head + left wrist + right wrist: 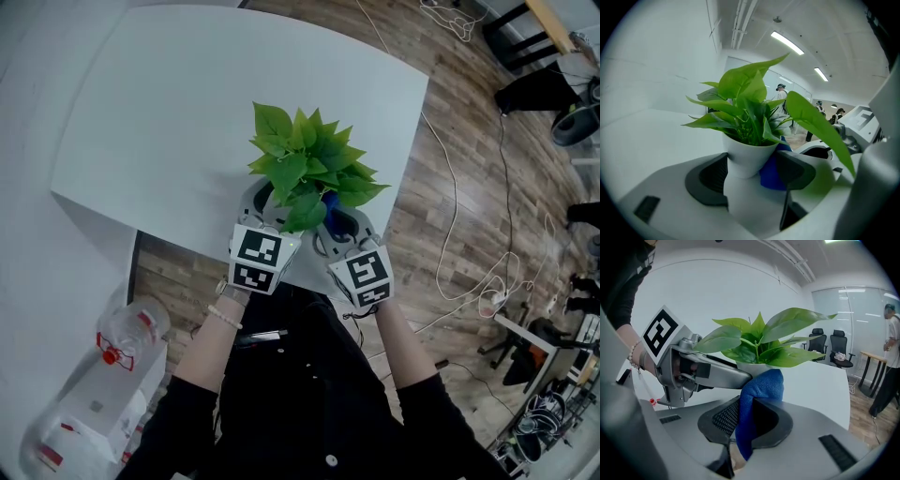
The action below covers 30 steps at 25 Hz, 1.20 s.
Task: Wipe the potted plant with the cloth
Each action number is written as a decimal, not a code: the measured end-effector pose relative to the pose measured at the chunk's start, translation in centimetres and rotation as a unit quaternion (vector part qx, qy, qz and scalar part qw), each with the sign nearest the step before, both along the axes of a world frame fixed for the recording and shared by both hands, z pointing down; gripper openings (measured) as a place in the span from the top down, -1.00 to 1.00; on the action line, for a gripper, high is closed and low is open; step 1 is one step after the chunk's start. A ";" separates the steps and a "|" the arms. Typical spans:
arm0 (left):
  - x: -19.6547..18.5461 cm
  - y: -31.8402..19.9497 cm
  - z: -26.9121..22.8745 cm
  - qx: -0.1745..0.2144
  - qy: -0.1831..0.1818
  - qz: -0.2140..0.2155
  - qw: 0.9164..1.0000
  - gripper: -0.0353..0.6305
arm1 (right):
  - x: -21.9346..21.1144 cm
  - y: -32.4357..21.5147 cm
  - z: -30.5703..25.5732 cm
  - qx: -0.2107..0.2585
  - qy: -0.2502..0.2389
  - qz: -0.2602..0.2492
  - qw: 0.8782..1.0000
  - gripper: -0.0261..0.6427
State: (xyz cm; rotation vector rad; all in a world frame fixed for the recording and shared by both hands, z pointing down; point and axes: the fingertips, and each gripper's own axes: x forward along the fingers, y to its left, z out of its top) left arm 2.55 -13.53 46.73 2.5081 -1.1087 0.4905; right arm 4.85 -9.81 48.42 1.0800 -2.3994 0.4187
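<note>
A potted plant (307, 167) with broad green leaves stands near the front edge of the white table (169, 122). In the left gripper view its white pot (749, 155) sits between the two dark pads, and my left gripper (750, 172) is shut on it. A blue cloth (758, 397) is pinched in my right gripper (746, 417), folded up over the jaws and pressed against the pot (751, 367) just under the leaves (761, 344). In the head view both grippers sit side by side under the foliage, with the cloth (331, 202) showing blue between them.
Clear plastic containers with red parts (120, 339) stand at the lower left, beside the table. White cables (469, 281) trail over the wooden floor to the right. Office chairs (828, 346) and a standing person (889, 357) are in the background.
</note>
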 end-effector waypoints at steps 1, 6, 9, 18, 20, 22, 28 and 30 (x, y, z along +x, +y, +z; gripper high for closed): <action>0.1 0.2 0.0 -0.001 0.003 0.004 1.000 -0.11 | 0.1 0.1 0.0 0.000 0.000 0.000 1.000 0.67; -0.2 0.7 -0.2 0.009 0.005 0.032 0.999 -0.11 | 0.3 0.1 -0.1 0.002 0.000 0.002 1.000 0.67; -0.9 0.7 -0.6 0.017 0.013 0.038 0.999 -0.11 | 0.8 -0.5 -0.2 0.002 -0.005 0.017 1.000 0.67; -3.4 -0.5 -0.2 0.024 0.011 0.064 0.998 -0.11 | 1.9 -3.8 -0.1 0.005 -0.009 0.050 0.999 0.67; -3.4 -1.1 0.0 0.027 0.006 0.076 0.997 -0.11 | 2.0 -4.6 0.0 0.006 -0.004 0.051 0.999 0.67; -3.2 -1.8 0.3 0.028 0.004 0.086 0.996 -0.11 | 2.2 -5.5 0.2 0.007 -0.002 0.054 0.999 0.67; -2.4 -3.4 0.2 0.031 0.012 0.106 0.994 -0.12 | 2.7 -7.7 0.4 0.015 0.007 0.063 0.998 0.67; -2.2 -3.9 -0.3 0.035 0.019 0.103 0.994 -0.12 | 2.7 -8.1 0.3 0.019 0.012 0.061 0.998 0.67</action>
